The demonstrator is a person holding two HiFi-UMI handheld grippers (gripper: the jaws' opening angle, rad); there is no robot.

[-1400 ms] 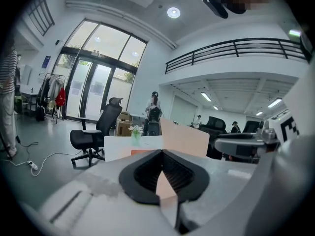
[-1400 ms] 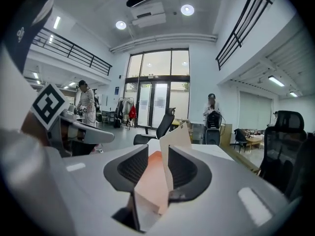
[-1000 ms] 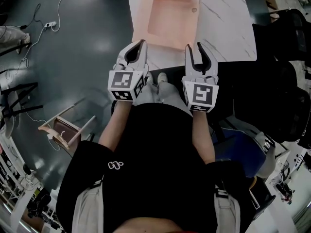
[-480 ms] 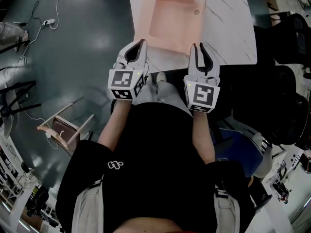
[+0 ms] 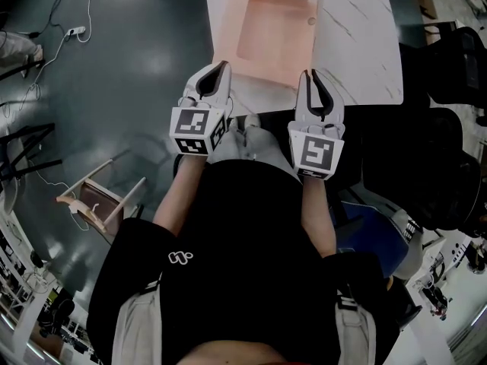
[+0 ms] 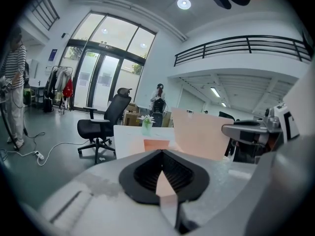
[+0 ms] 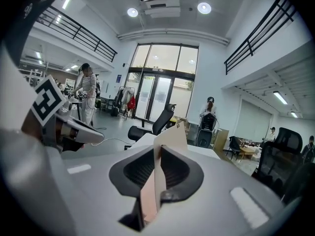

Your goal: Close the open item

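Observation:
A peach cardboard box (image 5: pixel 274 33) lies open on the white marble table (image 5: pixel 358 44), straight ahead of me. My left gripper (image 5: pixel 223 67) sits at the box's near left corner, shut on a thin peach flap edge (image 6: pixel 162 178) that shows between its dark pads. My right gripper (image 5: pixel 313 74) is at the near right edge. Its jaws are closing on an upright box flap (image 7: pixel 170 141) that stands between them and rises past the tips. The flap lies against the pads. Both marker cubes face up toward me.
A black office chair (image 5: pixel 456 59) stands just right of the table. A wooden stool (image 5: pixel 99 200) lies on the dark floor at my left, with cables (image 5: pixel 46 21) further off. A person in a striped top (image 7: pixel 87 95) stands in the distance.
The right gripper's jaws have narrowed from wide apart to tight around the flap. The left gripper has kept its hold and place.

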